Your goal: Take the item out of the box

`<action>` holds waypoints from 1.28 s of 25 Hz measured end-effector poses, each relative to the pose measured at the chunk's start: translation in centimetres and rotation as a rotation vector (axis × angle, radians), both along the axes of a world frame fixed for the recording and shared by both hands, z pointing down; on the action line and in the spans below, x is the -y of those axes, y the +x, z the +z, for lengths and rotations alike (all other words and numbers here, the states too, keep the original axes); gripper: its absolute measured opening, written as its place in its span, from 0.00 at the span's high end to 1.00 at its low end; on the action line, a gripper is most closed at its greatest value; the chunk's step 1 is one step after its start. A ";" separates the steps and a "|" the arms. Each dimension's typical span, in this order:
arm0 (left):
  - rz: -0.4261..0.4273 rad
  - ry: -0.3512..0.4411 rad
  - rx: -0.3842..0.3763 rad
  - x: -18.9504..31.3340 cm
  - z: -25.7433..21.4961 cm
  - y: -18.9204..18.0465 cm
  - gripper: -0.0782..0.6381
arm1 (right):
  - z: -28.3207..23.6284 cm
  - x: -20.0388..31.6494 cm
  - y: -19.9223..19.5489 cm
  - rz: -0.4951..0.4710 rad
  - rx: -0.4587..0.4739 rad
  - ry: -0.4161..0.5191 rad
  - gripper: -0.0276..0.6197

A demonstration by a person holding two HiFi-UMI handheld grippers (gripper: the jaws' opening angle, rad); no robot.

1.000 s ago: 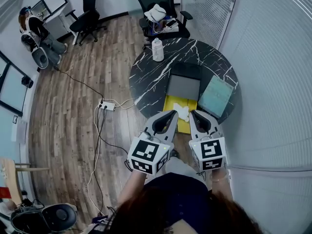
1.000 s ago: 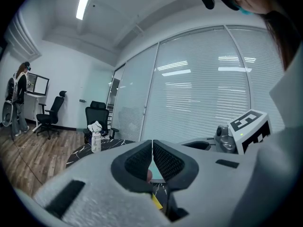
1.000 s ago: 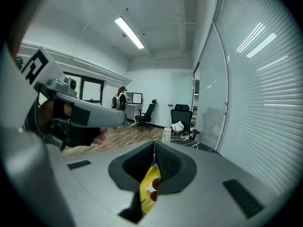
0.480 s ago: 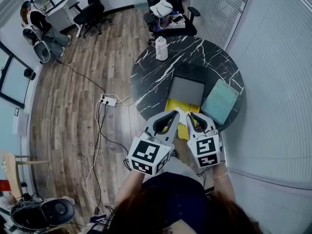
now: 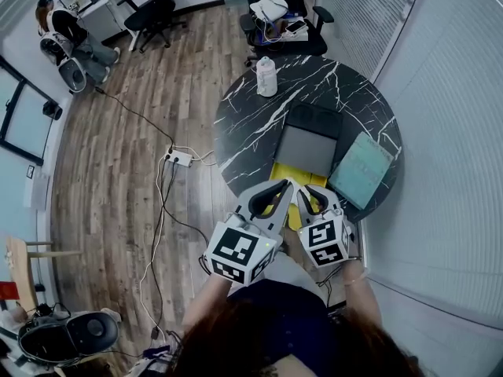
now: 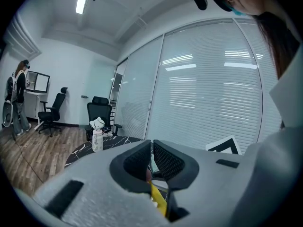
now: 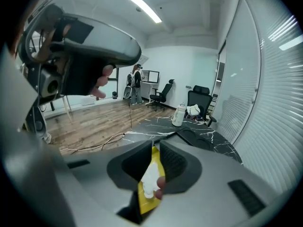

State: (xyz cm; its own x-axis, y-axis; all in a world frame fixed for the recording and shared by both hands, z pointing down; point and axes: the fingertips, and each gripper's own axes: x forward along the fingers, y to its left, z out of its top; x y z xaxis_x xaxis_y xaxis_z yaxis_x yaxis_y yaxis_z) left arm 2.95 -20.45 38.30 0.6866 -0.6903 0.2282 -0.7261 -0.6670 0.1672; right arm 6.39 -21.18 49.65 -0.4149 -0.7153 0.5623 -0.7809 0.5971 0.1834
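Observation:
A flat yellow packet with a white piece on it sits at the near edge of the round black marble table. Both grippers meet over it. My left gripper has its jaws pressed together, with a thin yellow strip caught between them. My right gripper is closed down to a narrow gap on the same packet. Just beyond the packet lies the dark box with a grey top.
A teal flat item lies to the right of the box. A white bottle stands at the table's far edge, with an office chair holding things behind it. Cables and a power strip lie on the wooden floor at left.
The two grippers have drawn together from either side of the yellow packet until their tips almost touch. The white piece on the packet is now hidden in the head view.

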 end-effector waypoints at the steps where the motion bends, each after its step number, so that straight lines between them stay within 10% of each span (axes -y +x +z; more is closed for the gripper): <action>1: 0.000 -0.003 0.003 0.1 0.1 0.0 0.85 | 0.4 0.1 -0.1 -0.008 -0.009 -0.009 0.89; 32: -0.025 -0.088 0.042 2.3 4.1 -0.4 0.85 | 15.3 1.8 -0.9 -0.094 -0.215 -0.231 0.79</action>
